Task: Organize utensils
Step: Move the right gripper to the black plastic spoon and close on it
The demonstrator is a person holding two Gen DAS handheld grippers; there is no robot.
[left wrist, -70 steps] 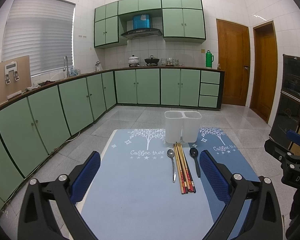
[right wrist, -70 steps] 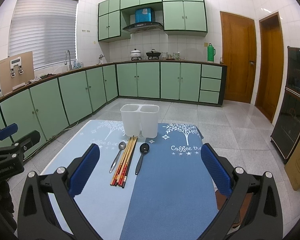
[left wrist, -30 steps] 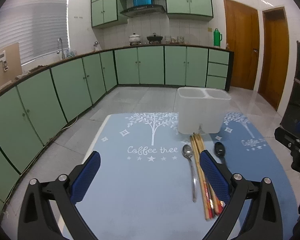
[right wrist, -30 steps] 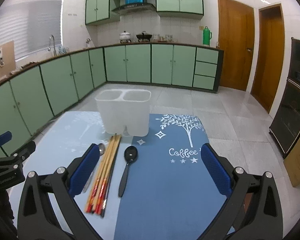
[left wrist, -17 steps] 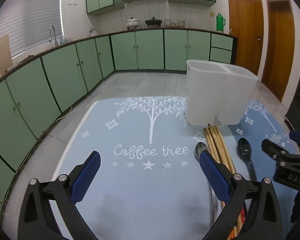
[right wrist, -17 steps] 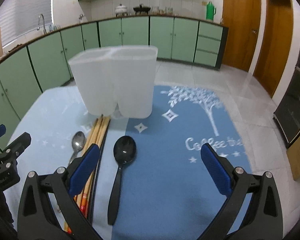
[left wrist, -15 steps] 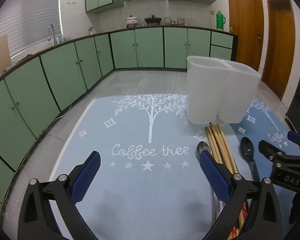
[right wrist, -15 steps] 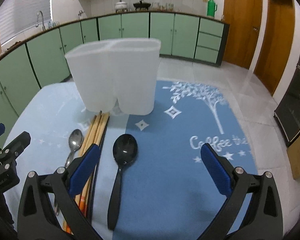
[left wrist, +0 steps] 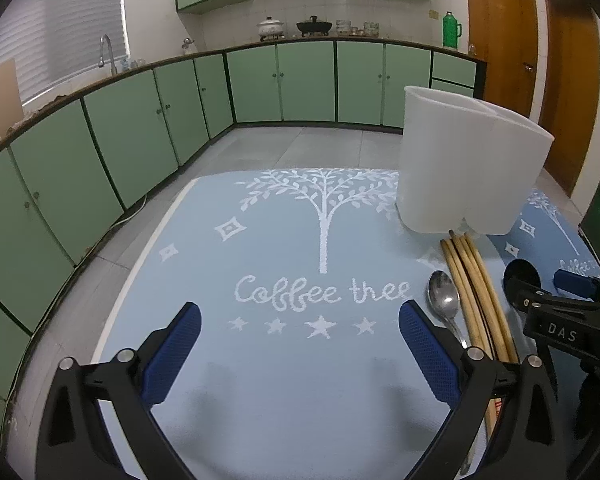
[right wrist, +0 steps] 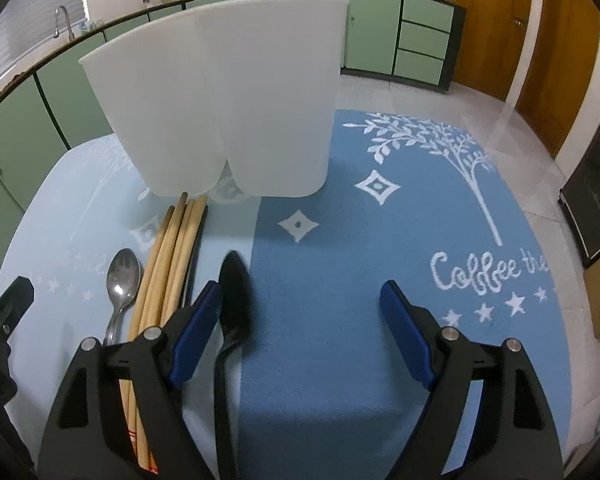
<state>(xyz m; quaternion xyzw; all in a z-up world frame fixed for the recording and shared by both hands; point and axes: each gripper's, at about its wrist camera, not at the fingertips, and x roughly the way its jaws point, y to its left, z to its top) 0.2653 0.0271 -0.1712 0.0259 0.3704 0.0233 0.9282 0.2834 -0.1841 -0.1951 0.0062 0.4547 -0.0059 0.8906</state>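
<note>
A white two-compartment holder (left wrist: 460,168) (right wrist: 220,92) stands on the blue mat (left wrist: 260,360). In front of it lie a metal spoon (left wrist: 444,300) (right wrist: 122,276), several wooden chopsticks (left wrist: 472,288) (right wrist: 172,256) and a black spoon (left wrist: 522,276) (right wrist: 234,300). My right gripper (right wrist: 300,300) hangs low over the mat and its jaws are closing. The black spoon is between them, tipped on edge against the left pad (right wrist: 196,332), while the right pad stands well clear. My left gripper (left wrist: 300,320) is open over bare mat, left of the metal spoon, holding nothing.
The mat (right wrist: 340,280) is light blue on the left and darker blue on the right, with white tree prints. Green kitchen cabinets (left wrist: 140,128) curve round the back and left. Wooden doors (left wrist: 500,48) are at the right. The right gripper's body (left wrist: 572,320) is at the left wrist view's right edge.
Both grippers have come forward and down toward the utensils, so the holder looms larger. The right jaws have narrowed, and the black spoon now stands on edge against the left pad.
</note>
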